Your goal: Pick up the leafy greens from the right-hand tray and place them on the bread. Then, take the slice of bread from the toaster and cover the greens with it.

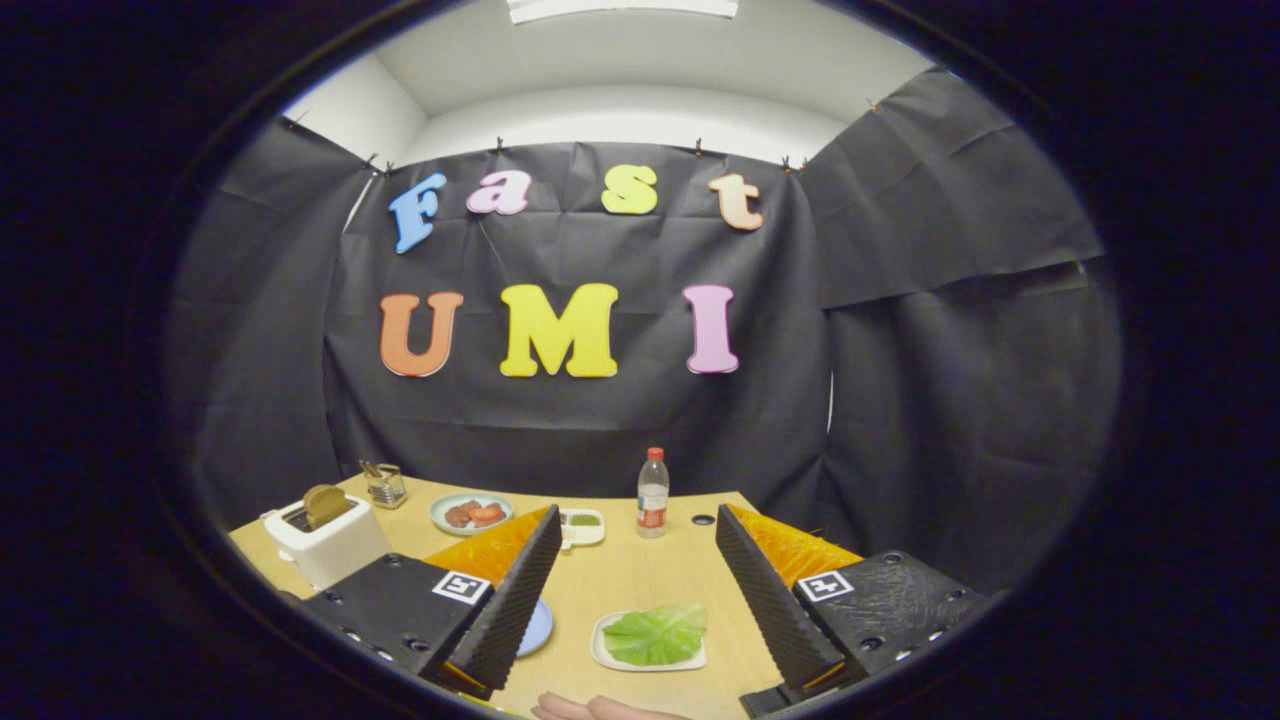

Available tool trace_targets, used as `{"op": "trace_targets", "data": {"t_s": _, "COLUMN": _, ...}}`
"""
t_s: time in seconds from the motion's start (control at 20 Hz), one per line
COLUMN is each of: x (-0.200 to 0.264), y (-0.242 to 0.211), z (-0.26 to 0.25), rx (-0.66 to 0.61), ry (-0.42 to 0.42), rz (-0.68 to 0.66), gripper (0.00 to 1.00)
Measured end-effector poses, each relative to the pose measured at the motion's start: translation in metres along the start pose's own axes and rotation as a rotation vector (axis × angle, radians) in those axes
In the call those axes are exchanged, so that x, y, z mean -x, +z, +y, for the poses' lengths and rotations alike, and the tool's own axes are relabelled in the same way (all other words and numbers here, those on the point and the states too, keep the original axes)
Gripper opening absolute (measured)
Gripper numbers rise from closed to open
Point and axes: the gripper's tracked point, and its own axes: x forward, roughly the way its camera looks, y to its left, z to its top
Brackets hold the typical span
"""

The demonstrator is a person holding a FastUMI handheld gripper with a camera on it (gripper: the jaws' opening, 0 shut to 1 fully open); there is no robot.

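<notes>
Pale wooden tabletop (620, 580) carries all items. Clear plastic bottle with red cap and red label (652, 493) stands upright beyond the fingers, near the far edge. Small white rectangular dish with green contents (582, 526) lies just left of the bottle. Round pale-green plate holding reddish pieces (470, 513) sits further left. Small clear glass jar (385, 485) stands at the far left edge, contents unclear.

The fisheye rides on the claw (640, 600) — looking forward, slightly down, across the table (620, 580) toward the booth's back wall.
</notes>
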Motion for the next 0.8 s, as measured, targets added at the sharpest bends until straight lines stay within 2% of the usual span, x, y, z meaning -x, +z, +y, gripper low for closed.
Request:
{"op": "trace_targets", "data": {"t_s": 0.2, "x": -0.041, "y": -0.032, "z": -0.032, "rx": 0.016, "ry": -0.051, "rz": 0.044, "gripper": 0.95}}
{"op": "trace_targets", "data": {"t_s": 0.4, "x": -0.082, "y": -0.087, "z": -0.049, "rx": 0.056, "ry": -0.077, "rz": 0.134, "gripper": 0.95}}
{"op": "trace_targets", "data": {"t_s": 0.6, "x": -0.120, "y": -0.146, "z": -0.052, "rx": 0.112, "ry": -0.058, "rz": 0.252, "gripper": 0.96}}
{"op": "trace_targets", "data": {"t_s": 0.8, "x": -0.150, "y": -0.191, "z": -0.060, "rx": 0.099, "ry": -0.067, "rz": 0.376, "gripper": 0.95}}
